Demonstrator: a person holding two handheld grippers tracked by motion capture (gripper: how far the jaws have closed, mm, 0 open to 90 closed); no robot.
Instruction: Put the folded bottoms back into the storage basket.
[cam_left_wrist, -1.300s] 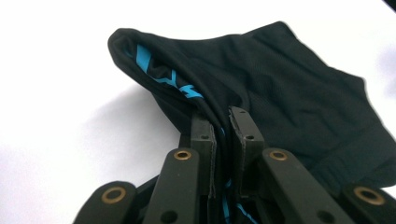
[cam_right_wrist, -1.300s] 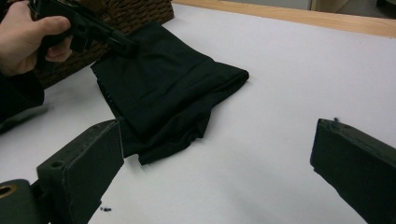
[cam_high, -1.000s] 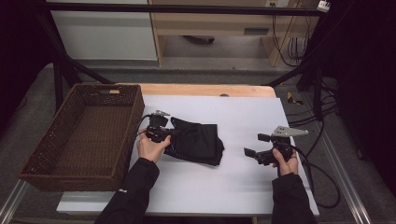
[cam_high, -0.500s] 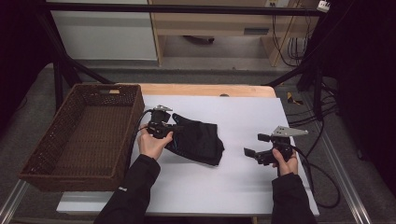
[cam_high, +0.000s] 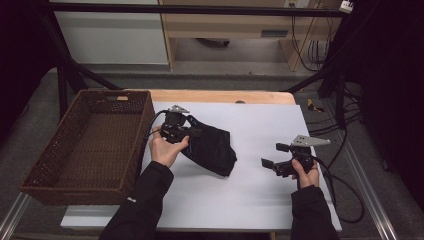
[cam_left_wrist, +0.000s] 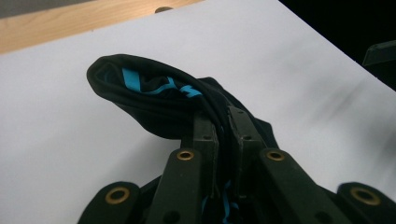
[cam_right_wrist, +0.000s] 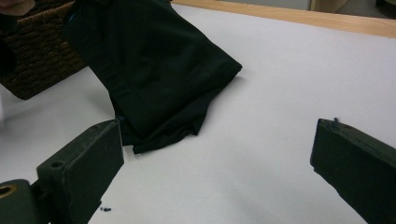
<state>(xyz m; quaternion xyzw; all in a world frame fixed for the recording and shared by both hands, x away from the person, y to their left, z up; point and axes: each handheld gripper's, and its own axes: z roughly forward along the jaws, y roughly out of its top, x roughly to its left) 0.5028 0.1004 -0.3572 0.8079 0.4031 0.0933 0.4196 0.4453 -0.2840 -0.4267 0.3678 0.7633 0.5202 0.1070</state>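
White sheeting covers the desk (cam_high: 240, 200), where a soft black folded garment with blue lettering (cam_high: 212, 147) lies beside a brown wicker basket (cam_high: 40, 170). Its limp edge (best pinched at the fold) is clamped by the left gripper (cam_left_wrist: 223, 133); the right gripper (cam_right_wrist: 217, 161) is held wide apart, empty.

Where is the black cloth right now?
In the high view the black cloth lies on the white table, just right of the brown basket. The left gripper pinches its edge.

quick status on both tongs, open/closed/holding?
Left tongs: closed on the black garment, pinching its edge with the blue print.
Right tongs: open, holding nothing, apart from the garment.
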